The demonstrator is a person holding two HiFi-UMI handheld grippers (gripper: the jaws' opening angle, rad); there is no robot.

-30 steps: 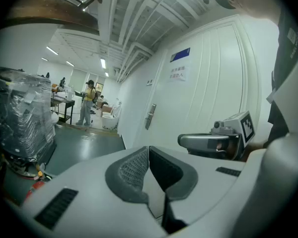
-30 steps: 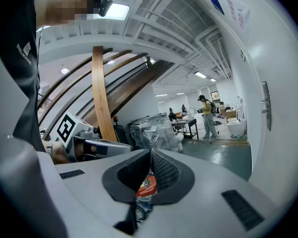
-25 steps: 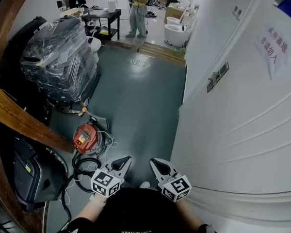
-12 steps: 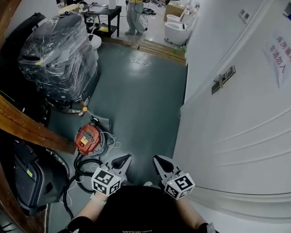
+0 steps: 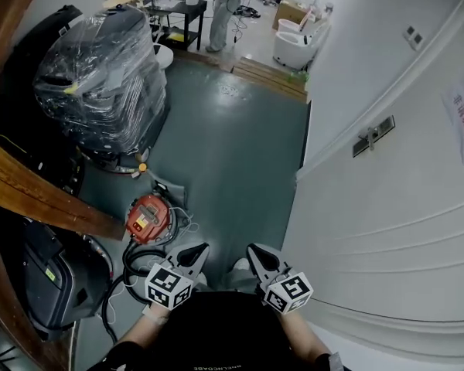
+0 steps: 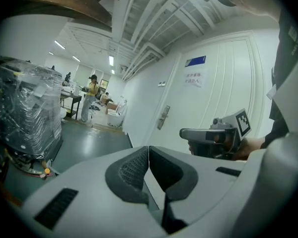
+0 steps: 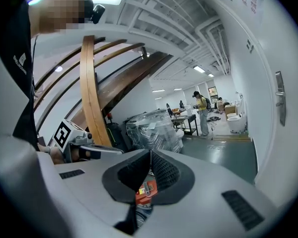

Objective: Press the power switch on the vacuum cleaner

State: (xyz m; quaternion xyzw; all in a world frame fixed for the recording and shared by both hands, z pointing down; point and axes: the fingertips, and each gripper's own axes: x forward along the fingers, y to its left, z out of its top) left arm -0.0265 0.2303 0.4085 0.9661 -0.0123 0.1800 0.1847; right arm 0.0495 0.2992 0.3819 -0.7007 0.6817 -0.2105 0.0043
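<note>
1. The vacuum [image 5: 148,216] is the red, round thing on the floor [image 5: 232,153]. It sits a bit nearer to your claws than it did a moment ago, because you have moved up to it.
2. That helps, but you are not there yet. Both claws are well apart from the vacuum. I think you must reach down a lot before you can press.
3. Your left claw [image 5: 192,253] is the one nearest the vacuum, on the side close to you. Its two tips are pressed together. It holds nothing and touches nothing.
4. Your right claw [image 5: 257,255] is further from the vacuum, past the left claw. Its tips are pressed together too, and it holds nothing. In the right gripper view the vacuum shows through the gap under the tips, but it is far behind them.
5. The switch is too small to pick out from here. A closed tip looks good for poking it.
6. A black hose [image 5: 135,265] lies just beside the vacuum, on your side. It could get in your way.
</note>
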